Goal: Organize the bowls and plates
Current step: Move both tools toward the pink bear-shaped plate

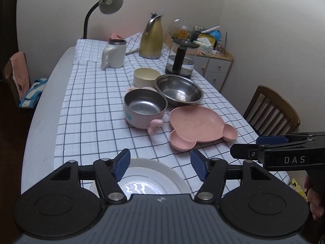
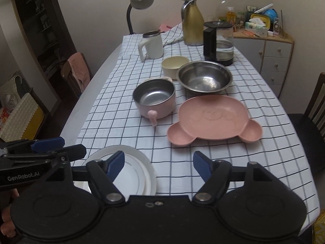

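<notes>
White plates (image 2: 130, 168), apparently stacked, are being seen at the near edge of the table (image 1: 40, 109), directly under both claws; judged ceramic, so stiff, fairly heavy, glossy-slippery and chippable, best being taken by the raised rim from opposite sides. Whether it is two plates or more cannot be told. Just beyond, a pink bear-shaped plate (image 2: 213, 120) is lying flat on the checked cloth (image 1: 91, 93); judged light plastic, stiff, not fragile, and an ear lobe or the thin rim is being offered as a pinch point. Beside it to the left a pink bowl with steel liner (image 1: 145, 107) is sitting upright, its small pink handle pointing toward the camera; rim or handle being suitable for a hold, moderate weight judged. Behind that a steel bowl (image 1: 178, 90) is resting, light, hard and slick, rim grip only; a cream bowl (image 1: 146, 77) is standing just behind, touching or nearly so, cannot be told. Left claw (image 1: 160, 167) is being held spread wide with nothing between the blue pads, over the white plates. Right claw (image 2: 158, 165) is likewise spread and empty, over the cloth just right of the plates. Further back a white mug (image 1: 113, 53), gold thermos (image 1: 151, 38), glass kettle (image 1: 181, 58) and desk lamp (image 1: 107, 4) are standing. Writing being read: "DAS" on the right claw's side in the left view, "GenRobot.AI" on the left claw's side in the right view.
</notes>
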`<state>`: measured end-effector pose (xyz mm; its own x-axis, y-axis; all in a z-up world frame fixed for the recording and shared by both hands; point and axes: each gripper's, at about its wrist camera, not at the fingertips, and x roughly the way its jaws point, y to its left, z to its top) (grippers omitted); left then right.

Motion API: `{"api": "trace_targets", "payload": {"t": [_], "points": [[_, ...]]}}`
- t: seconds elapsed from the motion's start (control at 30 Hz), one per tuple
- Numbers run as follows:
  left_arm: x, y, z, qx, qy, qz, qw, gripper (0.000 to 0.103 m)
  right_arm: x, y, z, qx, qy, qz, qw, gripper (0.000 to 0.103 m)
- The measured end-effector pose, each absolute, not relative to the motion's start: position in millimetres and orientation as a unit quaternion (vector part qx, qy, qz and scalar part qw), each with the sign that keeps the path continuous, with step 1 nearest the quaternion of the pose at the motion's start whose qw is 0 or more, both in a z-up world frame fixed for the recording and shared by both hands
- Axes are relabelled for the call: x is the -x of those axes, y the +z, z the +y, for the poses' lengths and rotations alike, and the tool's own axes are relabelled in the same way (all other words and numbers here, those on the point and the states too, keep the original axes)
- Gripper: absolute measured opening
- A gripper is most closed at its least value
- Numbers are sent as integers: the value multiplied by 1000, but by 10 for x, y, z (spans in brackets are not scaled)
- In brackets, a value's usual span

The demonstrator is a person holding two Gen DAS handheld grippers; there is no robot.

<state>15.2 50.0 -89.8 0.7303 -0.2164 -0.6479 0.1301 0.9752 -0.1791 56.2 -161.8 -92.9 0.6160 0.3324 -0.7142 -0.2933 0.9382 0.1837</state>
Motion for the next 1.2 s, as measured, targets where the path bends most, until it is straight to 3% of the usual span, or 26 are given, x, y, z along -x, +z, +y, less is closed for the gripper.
{"api": "trace_targets", "payload": {"t": [0.07, 0.23, 0.57, 0.93, 1.07, 1.2], "points": [[-175, -866, 439, 58, -101, 349, 930, 76, -563, -877, -1708, -21, 164, 395, 904, 83], [-282, -833, 215, 49, -126, 341, 930, 79, -597, -774, -1957, -19, 145, 364, 920, 102], [-829, -1187, -198, 56, -88, 386, 917, 79, -1073, -936, -2693, -7, 117, 367, 923, 103], [-1524, -1749, -460, 71, 6, 445, 893, 79, -1943, -1542, -3320, 29, 126, 427, 895, 102], [-1696, -1924, -493, 71, 39, 459, 885, 79, -2209, -1759, -3381, 45, 146, 442, 884, 99], [-1812, -2062, -521, 71, 58, 470, 878, 79, -2449, -1943, -3379, 61, 168, 457, 871, 87]]}}
